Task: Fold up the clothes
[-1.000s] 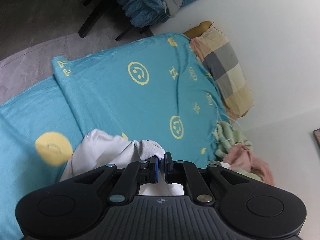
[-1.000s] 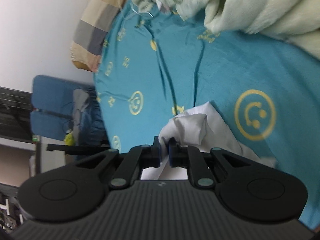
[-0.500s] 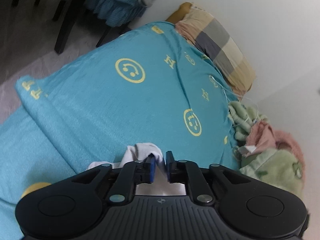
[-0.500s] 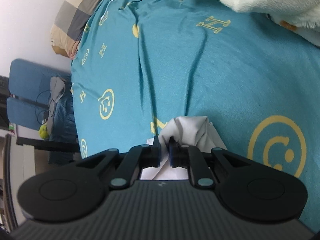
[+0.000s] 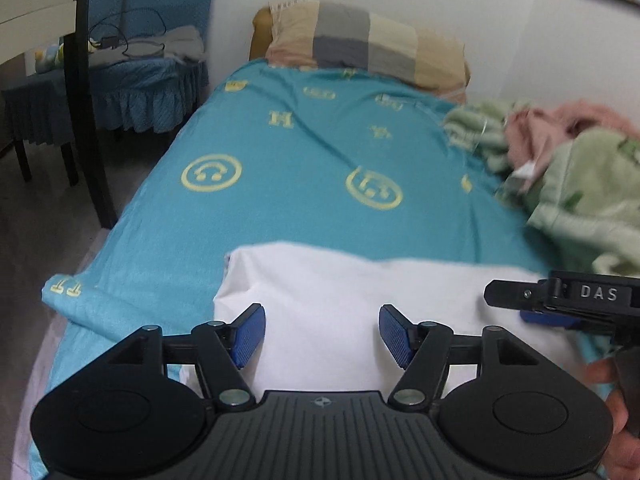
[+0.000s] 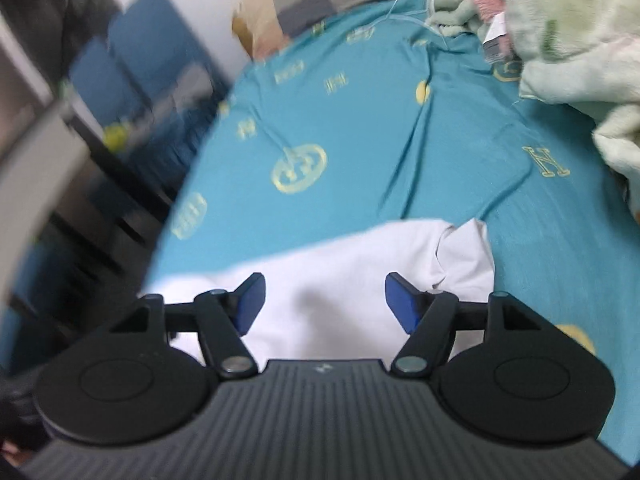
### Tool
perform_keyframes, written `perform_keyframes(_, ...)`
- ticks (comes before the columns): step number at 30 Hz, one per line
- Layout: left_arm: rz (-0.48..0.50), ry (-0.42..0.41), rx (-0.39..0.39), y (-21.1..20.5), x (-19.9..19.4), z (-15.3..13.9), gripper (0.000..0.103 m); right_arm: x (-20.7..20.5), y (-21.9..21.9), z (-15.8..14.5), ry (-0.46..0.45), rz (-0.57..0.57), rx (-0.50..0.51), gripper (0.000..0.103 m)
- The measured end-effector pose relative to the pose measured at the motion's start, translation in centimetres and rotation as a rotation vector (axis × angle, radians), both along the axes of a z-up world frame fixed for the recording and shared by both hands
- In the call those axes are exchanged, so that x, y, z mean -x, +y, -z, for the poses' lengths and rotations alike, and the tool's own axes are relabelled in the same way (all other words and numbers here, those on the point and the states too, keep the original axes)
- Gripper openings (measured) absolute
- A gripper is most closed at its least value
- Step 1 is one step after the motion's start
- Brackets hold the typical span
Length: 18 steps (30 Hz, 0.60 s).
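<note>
Both jaws opening, nothing pinched: left gripper (image 5: 322, 336) and right gripper (image 6: 324, 304) above white garment (image 5: 360, 304), lying crosswise on teal sheet (image 5: 280, 152), equally near.

Bed (image 5: 168, 216): white garment (image 5: 328, 300), blankets (image 5: 580, 200).

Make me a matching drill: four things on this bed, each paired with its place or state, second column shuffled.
Things:
1. white cloth garment
2. checked pillow
3. green fleece blanket
4. left tool

Places or states:
A. bunched along the bed's right edge
B. at the head of the bed, by the wall
C. spread flat on the teal sheet
D. pads apart, jaws opening

Pairs: 1-C, 2-B, 3-A, 4-D
</note>
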<state>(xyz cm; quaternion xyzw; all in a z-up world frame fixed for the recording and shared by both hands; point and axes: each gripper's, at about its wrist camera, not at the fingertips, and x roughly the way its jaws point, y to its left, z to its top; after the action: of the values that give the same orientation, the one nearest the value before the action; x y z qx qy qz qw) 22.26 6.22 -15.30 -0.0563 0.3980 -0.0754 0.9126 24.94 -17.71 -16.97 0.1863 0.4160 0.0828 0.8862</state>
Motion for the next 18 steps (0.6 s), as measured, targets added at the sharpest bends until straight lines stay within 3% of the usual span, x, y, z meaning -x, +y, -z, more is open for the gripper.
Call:
perform_keyframes(6, 0.014, -0.001, -0.016, -0.3, 0.4, 0.5, 0.065, -0.7, 0.9, 1.3, 0.01, -0.033, 0.074, 0.068)
perform_keyframes(12, 0.047, -0.065, -0.014, -1.3, 4.2, -2.1, 0.065, 2.1, 0.1, -1.0, -0.026, -0.001, 0.049, 0.068)
perform_keyframes(18, 0.068, -0.115, -0.061, -2.4, 9.1, -4.7, 0.065, 6.9, -0.4, -3.8, -0.058, -0.02, 0.042, 0.068)
